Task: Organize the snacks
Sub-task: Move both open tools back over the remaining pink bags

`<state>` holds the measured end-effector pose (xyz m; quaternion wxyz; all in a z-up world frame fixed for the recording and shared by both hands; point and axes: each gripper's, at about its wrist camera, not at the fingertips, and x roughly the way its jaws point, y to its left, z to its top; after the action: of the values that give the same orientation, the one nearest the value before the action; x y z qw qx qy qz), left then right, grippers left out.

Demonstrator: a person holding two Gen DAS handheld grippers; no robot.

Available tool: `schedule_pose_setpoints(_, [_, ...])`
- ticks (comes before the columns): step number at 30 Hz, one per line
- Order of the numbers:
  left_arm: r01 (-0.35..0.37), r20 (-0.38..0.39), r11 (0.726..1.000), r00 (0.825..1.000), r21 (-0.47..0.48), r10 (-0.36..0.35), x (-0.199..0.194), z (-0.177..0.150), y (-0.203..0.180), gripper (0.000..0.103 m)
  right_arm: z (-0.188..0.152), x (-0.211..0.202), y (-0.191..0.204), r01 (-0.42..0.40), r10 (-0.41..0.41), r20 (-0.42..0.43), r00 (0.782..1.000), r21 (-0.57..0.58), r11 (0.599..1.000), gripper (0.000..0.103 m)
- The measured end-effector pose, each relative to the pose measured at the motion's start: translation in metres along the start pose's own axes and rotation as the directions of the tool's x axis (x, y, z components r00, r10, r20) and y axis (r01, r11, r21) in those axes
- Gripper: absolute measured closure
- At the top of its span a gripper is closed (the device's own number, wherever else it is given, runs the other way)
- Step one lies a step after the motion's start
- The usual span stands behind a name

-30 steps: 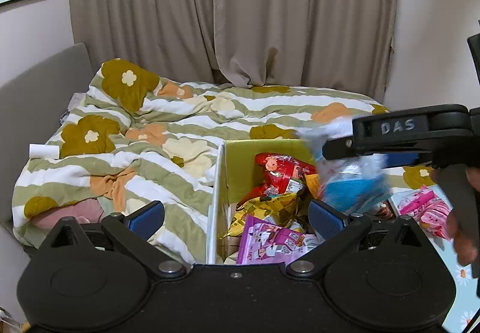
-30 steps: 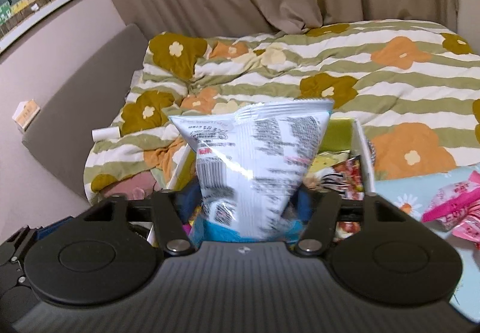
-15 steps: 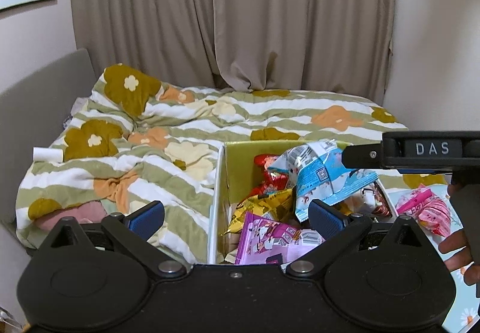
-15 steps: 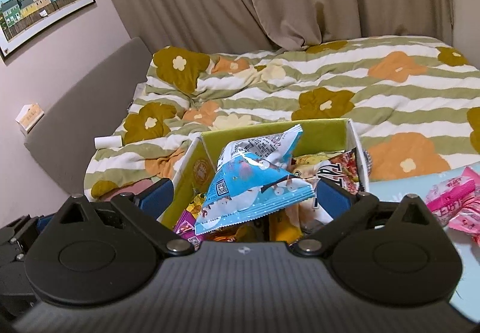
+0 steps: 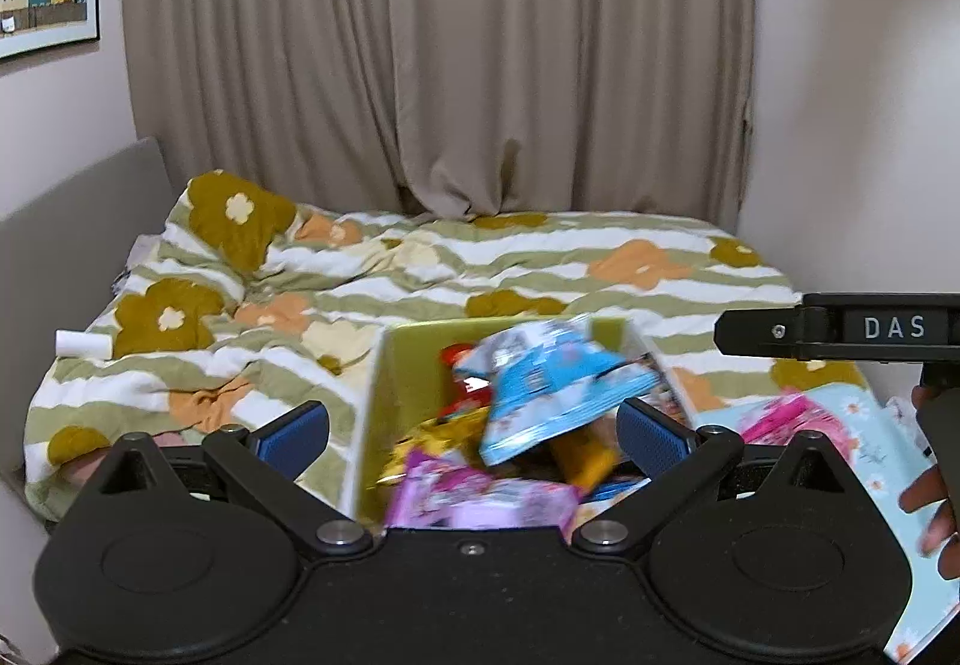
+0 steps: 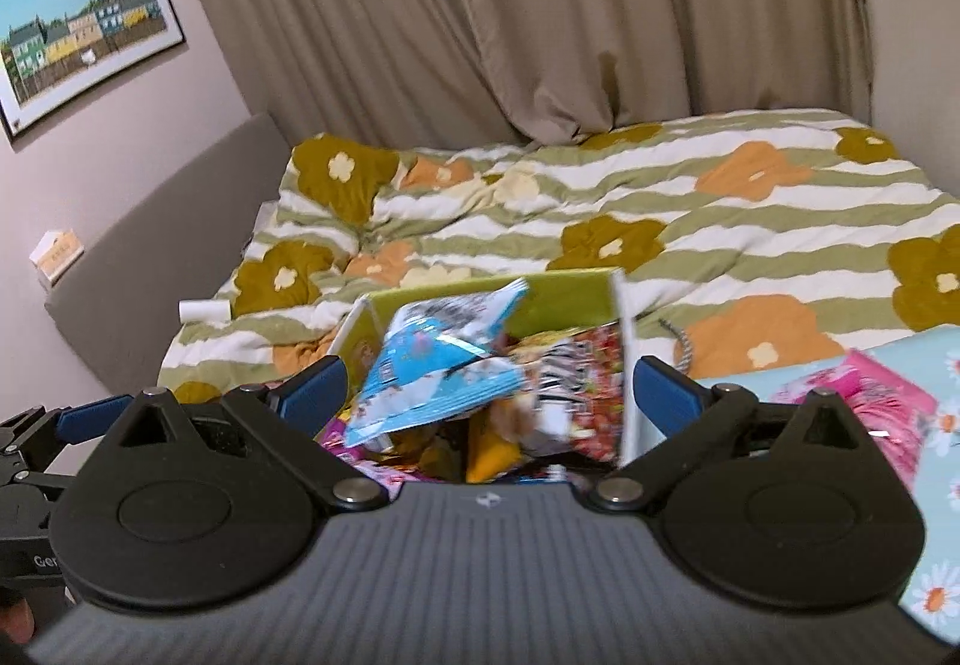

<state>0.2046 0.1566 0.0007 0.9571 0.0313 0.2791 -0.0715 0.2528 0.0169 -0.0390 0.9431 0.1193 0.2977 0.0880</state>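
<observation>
A yellow-green box (image 5: 414,359) (image 6: 564,293) of snack packets sits on the bed. A blue and white snack bag (image 5: 552,383) (image 6: 432,365) lies loose on top of the packets in it. My left gripper (image 5: 471,428) is open and empty, held above the box's near side. My right gripper (image 6: 489,386) is open and empty, also above the box; its side shows at the right of the left wrist view (image 5: 840,332). A purple packet (image 5: 480,497) lies at the box's near end. Pink packets (image 5: 780,425) (image 6: 864,395) lie on a light blue sheet to the right.
The bed has a green-striped flowered duvet (image 5: 420,269). A grey headboard (image 5: 66,221) runs along the left. Beige curtains (image 5: 480,65) hang behind. A white roll (image 5: 84,344) lies at the bed's left edge. A small box (image 6: 57,254) sits on the headboard.
My right gripper opened and let go of the blue and white bag, which dropped onto the packets in the box. Both grippers have risen and pulled back a little.
</observation>
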Motion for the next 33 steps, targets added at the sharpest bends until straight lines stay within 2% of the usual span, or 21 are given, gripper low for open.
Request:
schedule_pose_setpoints(6, [0.028, 0.018, 1.000, 0.999, -0.003, -0.028, -0.007, 0.004, -0.054, 0.000, 0.013, -0.039, -0.057, 0.011, -0.011, 0.015, 1.000, 0.002, 1.000, 0.000])
schedule_pose_setpoints(15, [0.065, -0.017, 0.998, 0.998, 0.009, -0.065, 0.017, 0.014, -0.149, 0.000, 0.030, -0.067, -0.163, 0.066, -0.066, -0.006, 0.998, 0.033, 0.997, 0.000])
schedule_pose_setpoints(26, [0.060, -0.112, 0.998, 0.992, 0.003, -0.059, 0.085, 0.016, -0.239, 0.000, 0.033, -0.047, -0.279, 0.092, -0.080, -0.132, 0.988, 0.081, 0.992, 0.000])
schedule_pose_setpoints(33, [0.087, -0.246, 0.996, 0.966, 0.038, -0.075, 0.153, 0.005, -0.263, 0.000, 0.019, -0.015, -0.323, 0.099, -0.055, -0.212, 0.976, 0.203, 0.974, 0.000])
